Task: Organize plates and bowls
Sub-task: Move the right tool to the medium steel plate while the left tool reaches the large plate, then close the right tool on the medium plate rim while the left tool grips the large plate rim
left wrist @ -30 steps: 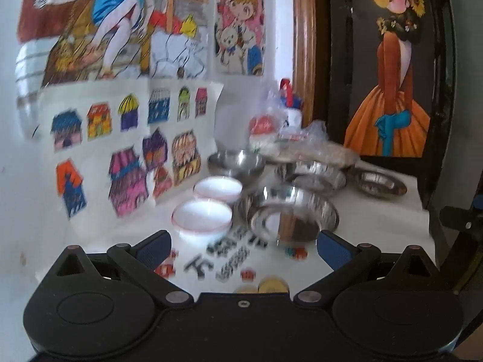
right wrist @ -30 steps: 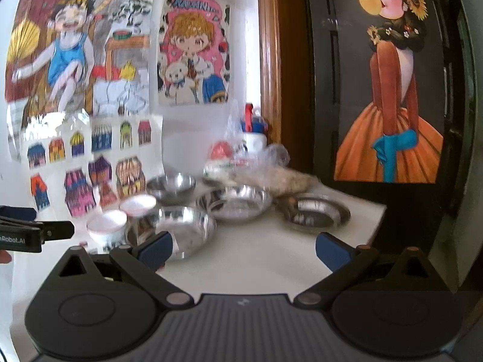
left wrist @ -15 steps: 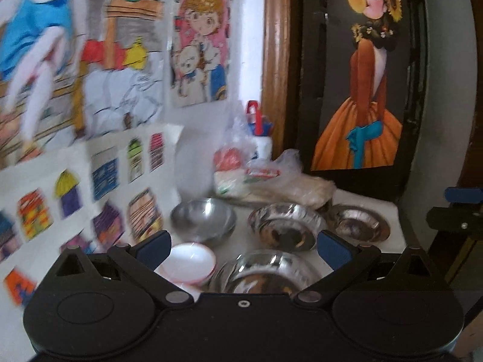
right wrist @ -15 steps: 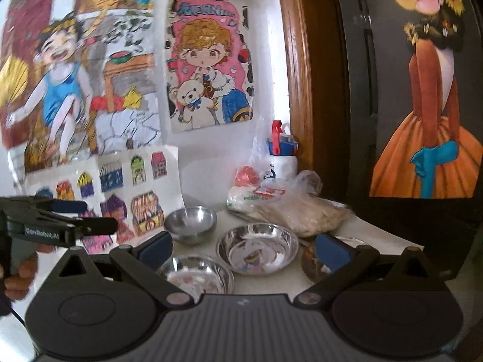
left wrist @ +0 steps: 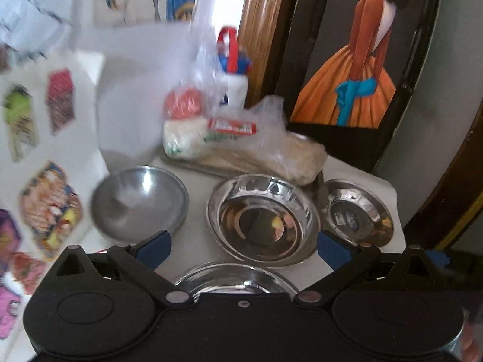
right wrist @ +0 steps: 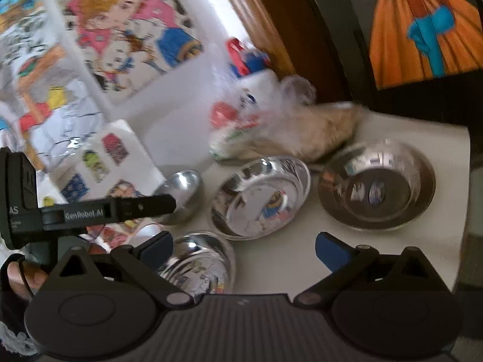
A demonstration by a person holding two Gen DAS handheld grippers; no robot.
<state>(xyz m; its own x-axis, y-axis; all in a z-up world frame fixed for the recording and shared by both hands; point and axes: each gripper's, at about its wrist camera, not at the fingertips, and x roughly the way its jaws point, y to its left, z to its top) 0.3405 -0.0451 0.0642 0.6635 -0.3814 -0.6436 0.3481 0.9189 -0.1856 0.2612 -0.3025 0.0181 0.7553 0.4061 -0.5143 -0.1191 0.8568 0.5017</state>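
A: What does the left wrist view show that the right one misses?

B: Its own left gripper (left wrist: 243, 246), fingers spread wide and holding nothing, above the white table (left wrist: 365, 175). A shiny steel middle bowl (left wrist: 263, 219) sits in front of it. Left of that bowl stands a duller, rounder steel bowl (left wrist: 139, 201); right of it a small flat-rimmed steel dish (left wrist: 357, 212). Just nearer than the middle bowl, half hidden by the gripper body, is a near bowl (left wrist: 234, 277).

A: And the right wrist view?

B: The right gripper (right wrist: 244, 249), also parted and empty. It alone shows the left gripper from the side, a black bar reaching toward the dull bowl, and fingers of a hand (right wrist: 22, 273) gripping its handle. The near bowl is fuller there, mirror-bright with coloured reflections.

A: Behind the middle bowl?

B: Crinkled clear plastic bags (left wrist: 241, 141), soft and lumpy, and a white bottle (left wrist: 237, 86) with red and blue on top. Paper drawings (right wrist: 120, 30) cover the wall, blurred.
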